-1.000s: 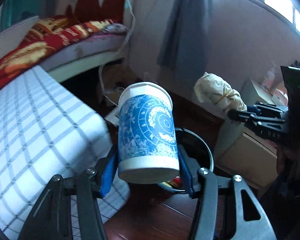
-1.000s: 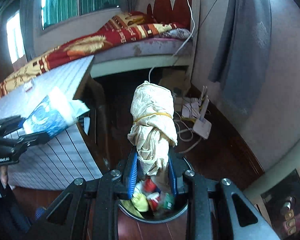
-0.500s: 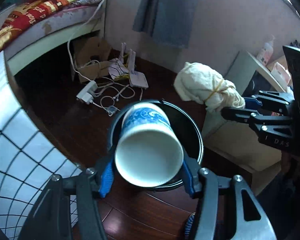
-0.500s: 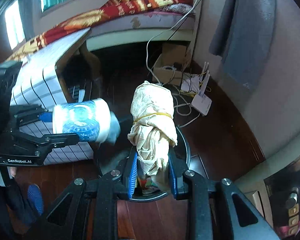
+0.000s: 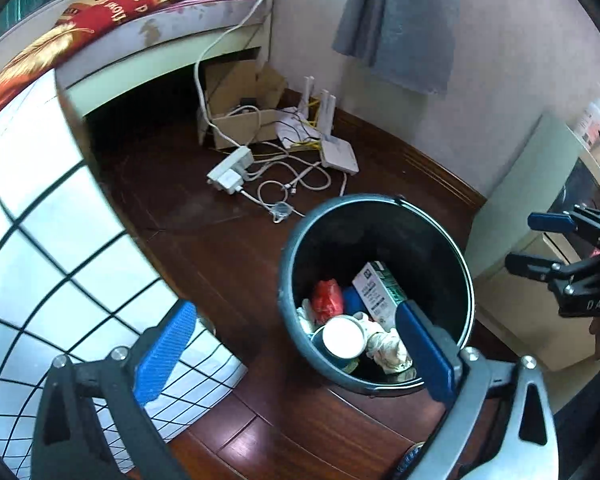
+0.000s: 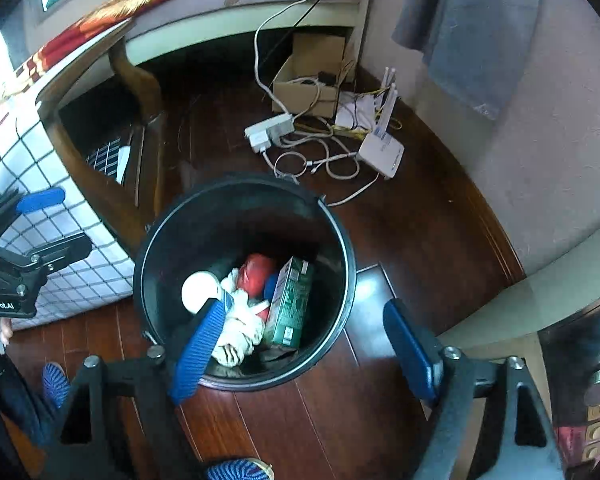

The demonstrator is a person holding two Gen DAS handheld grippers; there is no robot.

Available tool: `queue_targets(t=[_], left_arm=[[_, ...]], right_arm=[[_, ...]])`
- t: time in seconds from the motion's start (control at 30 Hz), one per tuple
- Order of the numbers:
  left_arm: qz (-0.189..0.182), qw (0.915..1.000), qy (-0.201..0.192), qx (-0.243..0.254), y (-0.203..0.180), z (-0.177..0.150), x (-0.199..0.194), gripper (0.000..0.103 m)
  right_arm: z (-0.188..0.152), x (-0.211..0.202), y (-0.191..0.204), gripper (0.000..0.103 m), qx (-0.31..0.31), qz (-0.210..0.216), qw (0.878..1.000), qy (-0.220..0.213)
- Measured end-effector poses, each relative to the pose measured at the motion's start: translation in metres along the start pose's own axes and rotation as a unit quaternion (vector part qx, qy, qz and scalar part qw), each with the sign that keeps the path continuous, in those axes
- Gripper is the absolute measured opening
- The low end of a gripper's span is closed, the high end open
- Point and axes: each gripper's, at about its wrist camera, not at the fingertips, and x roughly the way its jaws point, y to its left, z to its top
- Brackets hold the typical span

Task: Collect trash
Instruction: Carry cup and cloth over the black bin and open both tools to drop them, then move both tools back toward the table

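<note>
A black round bin (image 5: 380, 204) stands on the dark wood floor, also in the right wrist view (image 6: 244, 180). Inside lie the blue paper cup, white base up (image 5: 343, 336) (image 6: 198, 286), the beige cloth bundle (image 5: 386, 346) (image 6: 240, 328), a green carton (image 5: 376, 288) (image 6: 290, 300) and a red wrapper (image 5: 327, 296). My left gripper (image 5: 294, 312) hovers over the bin's near rim, its jaws opening wide with nothing between them. My right gripper (image 6: 306, 306) hangs above the bin's mouth, jaws also opening and empty. Each shows in the other's view (image 5: 534, 242) (image 6: 66, 220).
A table with a checked cloth (image 5: 40, 240) borders the bin on one side, a pale cabinet (image 5: 516, 216) on the other. Beyond lie a power strip (image 5: 230, 168), tangled cables, a router (image 5: 338, 156) and a cardboard box (image 5: 240, 120) by the bed. A blue slipper (image 6: 56, 384) is near.
Both grippers sank toward the bin and opened. The paper cup left the left gripper and the cloth bundle left the right; both now lie in the bin.
</note>
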Motion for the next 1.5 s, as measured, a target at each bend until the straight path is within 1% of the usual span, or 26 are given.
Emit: queue_targets(t=[0.07,0.27,0.37,0.5,0.57,0.73,0.93,1.07,1.13,1.23,1.27,1.3,1.37,1.43,1.47,1.5], left_arm=[[0.009,0.9999,-0.005,0.004,0.001,-0.002,-0.002,0.100],[0.005,1.0000,-0.008,-0.003,0.005,-0.001,-0.007,0.100],[0.008,0.9999,-0.015,-0.001,0.008,0.001,-0.013,0.100],[0.004,0.9996,-0.029,-0.006,0.017,0.003,-0.030,0.088],[0.008,0.9991,-0.040,-0.007,0.021,0.005,-0.040,0.088],[0.039,0.9960,-0.078,-0.018,0.033,0.011,-0.069,0.088],[0.080,0.9895,-0.111,-0.045,0.070,0.010,-0.102,0.089],[0.126,0.9796,-0.134,-0.081,0.114,0.006,-0.134,0.089],[0.159,0.9711,-0.142,-0.107,0.147,0.003,-0.151,0.089],[0.189,0.9588,-0.145,-0.155,0.196,-0.002,-0.170,0.089],[0.199,0.9534,-0.146,-0.174,0.218,-0.003,-0.177,0.089],[0.207,0.9493,-0.148,-0.185,0.232,-0.004,-0.180,0.089],[0.235,0.9384,-0.151,-0.203,0.265,-0.004,-0.187,0.089],[0.263,0.9254,-0.148,-0.230,0.299,-0.004,-0.188,0.089],[0.268,0.9211,-0.149,-0.239,0.311,-0.002,-0.186,0.089],[0.279,0.9154,-0.147,-0.250,0.328,0.001,-0.182,0.089]], right_arm=[[0.001,0.002,0.002,0.084,-0.002,0.003,1.000,0.003],[0.013,-0.001,0.011,0.084,-0.006,0.003,1.000,-0.008],[0.017,-0.004,0.017,0.084,-0.003,0.012,1.000,-0.011],[0.019,-0.012,0.024,0.084,0.000,0.017,1.000,-0.025],[0.023,-0.020,0.027,0.084,0.001,0.021,0.999,-0.039],[0.036,-0.044,0.039,0.084,0.005,0.036,0.995,-0.090],[0.054,-0.063,0.068,0.084,-0.006,0.053,0.990,-0.132],[0.070,-0.079,0.098,0.084,-0.020,0.075,0.983,-0.167],[0.088,-0.086,0.121,0.084,-0.019,0.099,0.978,-0.183],[0.117,-0.090,0.161,0.084,-0.034,0.125,0.973,-0.193],[0.131,-0.090,0.183,0.084,-0.047,0.135,0.970,-0.195],[0.139,-0.090,0.197,0.084,-0.057,0.141,0.968,-0.197],[0.160,-0.090,0.235,0.084,-0.082,0.150,0.964,-0.204],[0.181,-0.086,0.271,0.084,-0.105,0.166,0.959,-0.203],[0.195,-0.081,0.294,0.084,-0.121,0.173,0.956,-0.204],[0.204,-0.077,0.308,0.084,-0.131,0.175,0.954,-0.203]])
